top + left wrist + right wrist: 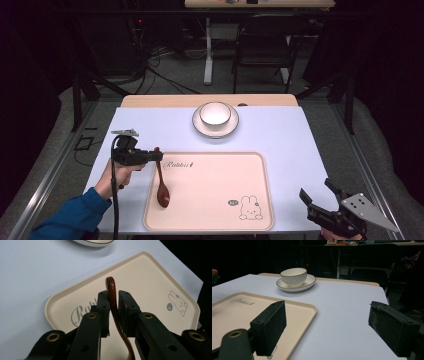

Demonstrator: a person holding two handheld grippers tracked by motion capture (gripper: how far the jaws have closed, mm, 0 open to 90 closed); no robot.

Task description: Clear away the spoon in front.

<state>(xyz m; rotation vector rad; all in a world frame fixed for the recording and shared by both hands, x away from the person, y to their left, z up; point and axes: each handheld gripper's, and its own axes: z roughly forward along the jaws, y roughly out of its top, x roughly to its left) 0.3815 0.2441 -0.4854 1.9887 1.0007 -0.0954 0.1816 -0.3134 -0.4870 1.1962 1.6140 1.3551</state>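
Note:
A dark brown wooden spoon (162,186) lies with its bowl on the left part of the cream tray (220,165). My left gripper (156,156) is shut on the spoon's handle near its top end. In the left gripper view the handle (112,293) runs between the two jaws and pokes out beyond them, over the tray (150,280). My right gripper (316,191) stands open at the table's front right corner, holding nothing. In the right gripper view its jaws are spread wide (327,326) over the tray's corner (307,308) and bare table.
A white bowl (215,113) on a white saucer (201,129) stands at the back middle of the pale blue table (280,135), also seen as the bowl (294,276) in the right gripper view. Beyond the table stand a black chair (265,45) and cables on the floor.

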